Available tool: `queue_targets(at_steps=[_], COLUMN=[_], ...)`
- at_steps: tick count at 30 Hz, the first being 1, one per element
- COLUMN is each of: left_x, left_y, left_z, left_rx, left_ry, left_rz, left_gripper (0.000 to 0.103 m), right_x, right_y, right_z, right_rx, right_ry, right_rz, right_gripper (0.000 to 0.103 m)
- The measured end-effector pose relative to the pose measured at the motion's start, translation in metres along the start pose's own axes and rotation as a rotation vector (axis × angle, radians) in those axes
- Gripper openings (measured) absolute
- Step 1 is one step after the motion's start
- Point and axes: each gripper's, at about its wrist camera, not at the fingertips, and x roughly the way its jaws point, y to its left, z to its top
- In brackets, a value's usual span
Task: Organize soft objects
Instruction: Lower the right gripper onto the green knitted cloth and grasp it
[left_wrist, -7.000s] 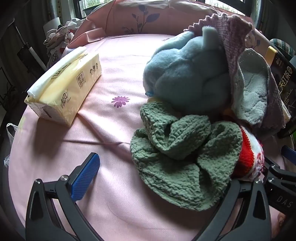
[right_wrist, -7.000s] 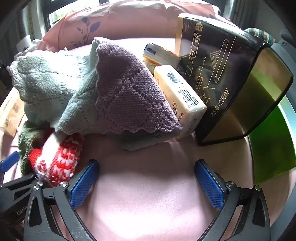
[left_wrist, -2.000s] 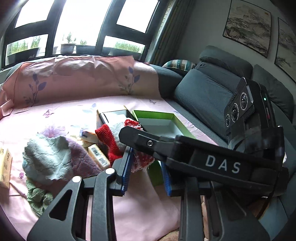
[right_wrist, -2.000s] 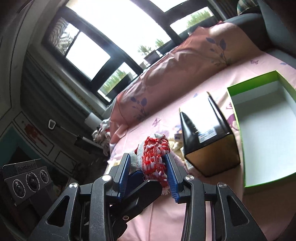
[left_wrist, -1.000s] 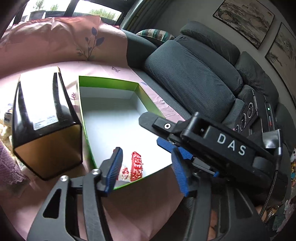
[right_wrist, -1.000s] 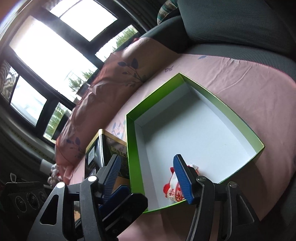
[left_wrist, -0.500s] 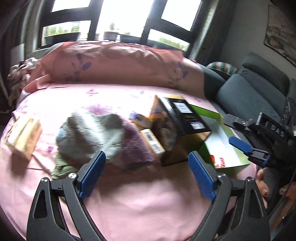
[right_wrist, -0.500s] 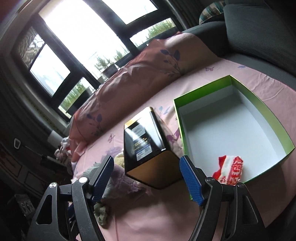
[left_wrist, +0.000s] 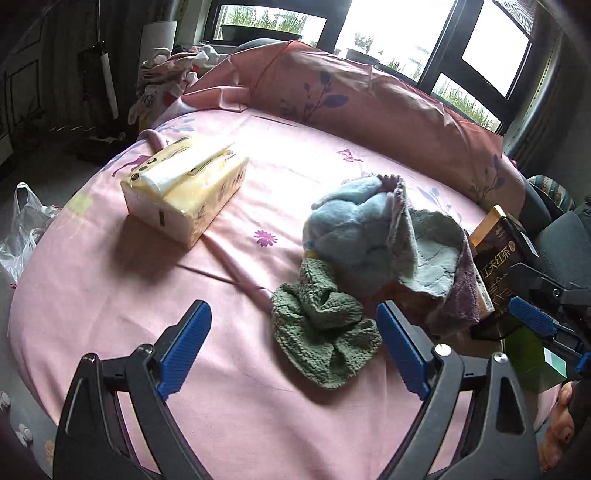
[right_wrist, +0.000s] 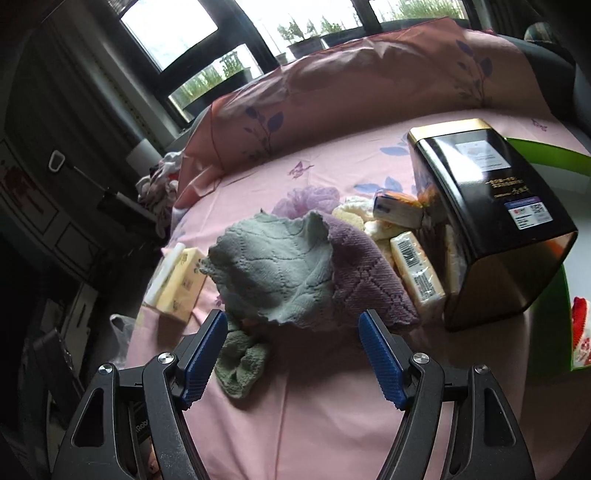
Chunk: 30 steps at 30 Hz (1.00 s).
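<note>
Left claw (left_wrist: 291, 347): jaws wide, holding nothing, above the pink sheet (left_wrist: 110, 288), just short of the green cloth (left_wrist: 325, 332).
Right claw (right_wrist: 293, 354): jaws wide, holding nothing, facing the cloth pile.
Green cloth: crumpled on the sheet, touching the pile's near edge.
Pile: blue plush (left_wrist: 351, 229) under a grey-green knit (right_wrist: 273, 273) and a purple knit (right_wrist: 365, 273).
Red-white knit (right_wrist: 580, 332): inside the green box (right_wrist: 550, 153).
Black tin (right_wrist: 495, 218): between pile and box.
Tissue pack (left_wrist: 184, 192): well apart, left.
</note>
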Motion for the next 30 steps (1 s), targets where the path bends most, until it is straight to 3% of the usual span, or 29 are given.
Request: queue_targets(at_steps=[14, 22, 28, 30], left_x=[0.013, 0.023, 0.027, 0.029], left_y=[0.013, 0.012, 0.014, 0.013], left_z=[-0.009, -0.013, -0.016, -0.017], left_rx=[-0.029, -0.042, -0.068, -0.065], left_ry=[0.074, 0.133, 0.166, 0.179], left_rz=[-0.034, -0.058, -0.088, -0.087], left_gripper=[0.089, 0.085, 0.076, 0.072], right_x=[0.06, 0.076, 0.086, 0.094], right_y=[0.03, 0.038, 0.035, 0.033], right_z=[-0.024, -0.029, -0.029, -0.031], right_rx=[-0.053, -0.061, -0.04, -0.02], right_ry=[0.154, 0.194, 0.229, 0.255], right_rz=[0.04, 0.058, 0.09, 0.097], right_gripper=[0.075, 0.075, 0.065, 0.058])
